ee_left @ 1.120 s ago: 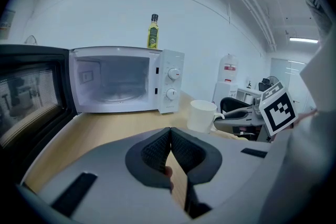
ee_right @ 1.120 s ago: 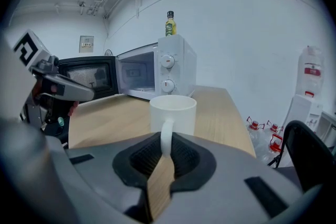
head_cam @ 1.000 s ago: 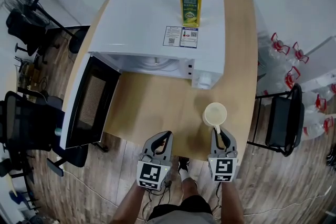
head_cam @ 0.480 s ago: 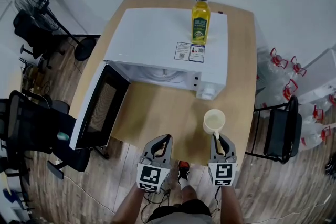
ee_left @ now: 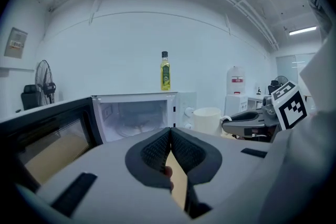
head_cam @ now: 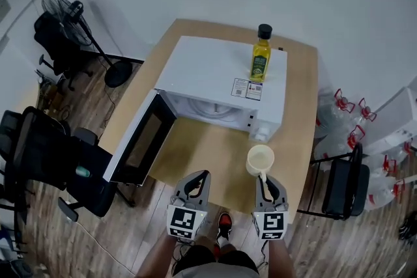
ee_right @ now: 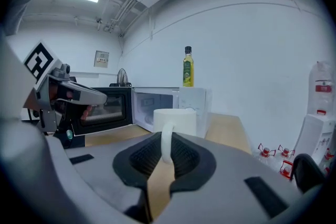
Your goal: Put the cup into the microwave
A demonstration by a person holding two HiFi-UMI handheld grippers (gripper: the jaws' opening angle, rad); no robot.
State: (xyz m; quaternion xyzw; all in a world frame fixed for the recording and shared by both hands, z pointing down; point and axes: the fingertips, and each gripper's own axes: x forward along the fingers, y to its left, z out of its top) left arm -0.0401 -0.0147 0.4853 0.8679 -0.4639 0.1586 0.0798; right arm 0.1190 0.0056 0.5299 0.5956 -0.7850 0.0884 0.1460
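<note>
The right tool (ee_right: 167, 147) pinches the cup (ee_right: 176, 119) by its thin handle (ee_right: 165, 134). The cup looks hard, light and easy to break. The left tool (ee_left: 170, 139) is closed and empty.

Seen from the head view, the microwave (head_cam: 221, 78) roof hides most of its cavity. Its stickers (head_cam: 247, 89) and the bottle (head_cam: 260, 62) label are too small to read. The right claw (head_cam: 266, 183) partly covers the cup (head_cam: 260, 159) handle. The bottom edge crops the person's forearms (head_cam: 279, 262).
</note>
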